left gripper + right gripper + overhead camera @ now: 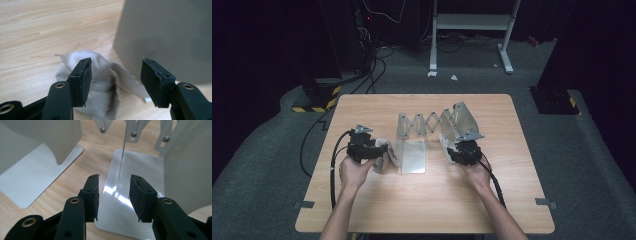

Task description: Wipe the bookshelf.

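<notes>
Expandable metal bookend rack [432, 131] stands mid-worktop [362, 210]; both my hand-held grippers, left [382, 152] and right [455, 150], gape empty. Next, regrip the grey cloth [100, 82] and wipe.

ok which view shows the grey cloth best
The left gripper view: the grey cloth lies crumpled on the table just beyond the open left gripper, its weave visible. In the high view it is a small pale bundle beside that gripper, partly hidden.

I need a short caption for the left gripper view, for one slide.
Open left gripper above a crumpled grey cloth on the wooden table, beside a metal plate.
</notes>
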The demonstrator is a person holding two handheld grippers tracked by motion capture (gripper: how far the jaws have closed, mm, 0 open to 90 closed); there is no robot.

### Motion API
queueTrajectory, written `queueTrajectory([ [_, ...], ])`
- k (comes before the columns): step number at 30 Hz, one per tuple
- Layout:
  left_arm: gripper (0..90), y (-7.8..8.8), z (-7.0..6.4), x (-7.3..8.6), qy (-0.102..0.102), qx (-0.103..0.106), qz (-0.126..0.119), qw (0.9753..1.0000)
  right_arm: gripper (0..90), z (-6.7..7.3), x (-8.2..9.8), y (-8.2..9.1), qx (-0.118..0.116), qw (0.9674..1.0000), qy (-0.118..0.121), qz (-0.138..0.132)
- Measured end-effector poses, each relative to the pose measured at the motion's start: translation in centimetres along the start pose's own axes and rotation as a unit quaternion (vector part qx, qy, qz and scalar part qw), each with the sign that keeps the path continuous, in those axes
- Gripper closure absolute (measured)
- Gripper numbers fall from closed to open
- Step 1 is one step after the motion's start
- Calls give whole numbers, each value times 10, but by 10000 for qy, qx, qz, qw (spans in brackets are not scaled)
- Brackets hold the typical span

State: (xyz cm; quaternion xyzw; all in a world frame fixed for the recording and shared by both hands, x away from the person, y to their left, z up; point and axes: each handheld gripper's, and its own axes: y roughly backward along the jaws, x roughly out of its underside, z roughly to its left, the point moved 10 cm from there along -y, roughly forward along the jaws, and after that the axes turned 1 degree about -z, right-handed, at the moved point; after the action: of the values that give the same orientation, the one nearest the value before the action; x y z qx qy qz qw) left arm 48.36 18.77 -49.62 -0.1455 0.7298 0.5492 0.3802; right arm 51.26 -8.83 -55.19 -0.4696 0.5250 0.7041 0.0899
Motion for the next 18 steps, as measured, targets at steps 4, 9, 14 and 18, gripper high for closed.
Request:
queueTrajectory([
  [4,419,-19,11,-9,83,-81,229,9997,641,-4,-6,-7,178,9998,-73,-11],
  [9,417,-39,20,-13,232,-116,394,9989,726,-9,-14,-10,355,9992,-119,-124],
  [14,419,-48,18,-16,362,-30,338,9988,866,-6,-18,-14,423,9989,6,-193],
  [18,419,-53,20,-16,371,-35,397,9985,891,-4,-18,-14,498,9984,168,-201],
])
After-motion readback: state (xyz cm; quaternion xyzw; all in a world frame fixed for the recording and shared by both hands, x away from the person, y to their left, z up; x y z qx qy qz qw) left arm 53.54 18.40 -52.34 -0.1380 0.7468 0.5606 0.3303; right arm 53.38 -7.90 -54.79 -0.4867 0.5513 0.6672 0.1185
